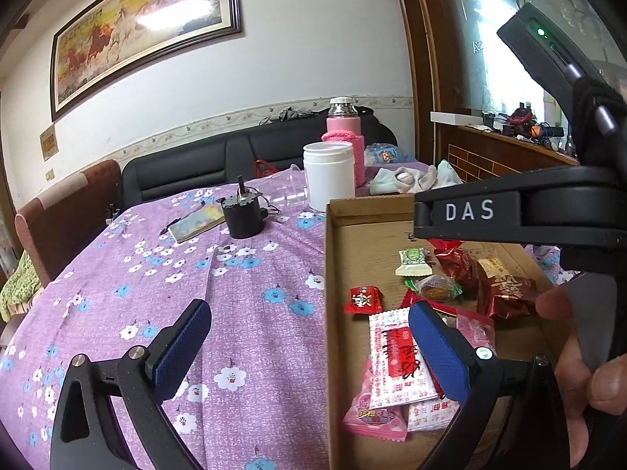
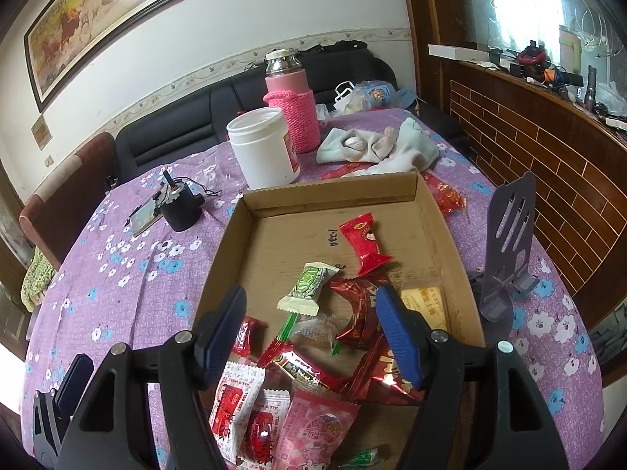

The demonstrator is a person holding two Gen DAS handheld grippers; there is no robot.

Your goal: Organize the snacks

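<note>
An open cardboard box (image 1: 327, 274) (image 2: 329, 192) lies on the purple flowered tablecloth and holds several wrapped snacks. Among them are a green-white candy (image 2: 309, 286) (image 1: 413, 260), a red packet (image 2: 364, 243), dark red foil packs (image 2: 360, 313) (image 1: 505, 293), white-and-red sachets (image 1: 392, 356) (image 2: 235, 395) and a pink packet (image 2: 317, 427) (image 1: 372, 411). My left gripper (image 1: 309, 348) is wide open and straddles the box's left wall, holding nothing. My right gripper (image 2: 309, 327) hangs open above the snack pile, its pads pressing on nothing. A red snack (image 2: 446, 196) lies outside the box at its far right.
Behind the box stand a white jar (image 2: 262, 149) (image 1: 329, 176) and a pink knit-sleeved bottle (image 2: 290, 105). Pale cloths (image 2: 376, 145) lie to the right of them. A black motor (image 1: 243, 215) and a small card rest at left. A grey stand (image 2: 505, 250) rises right of the box.
</note>
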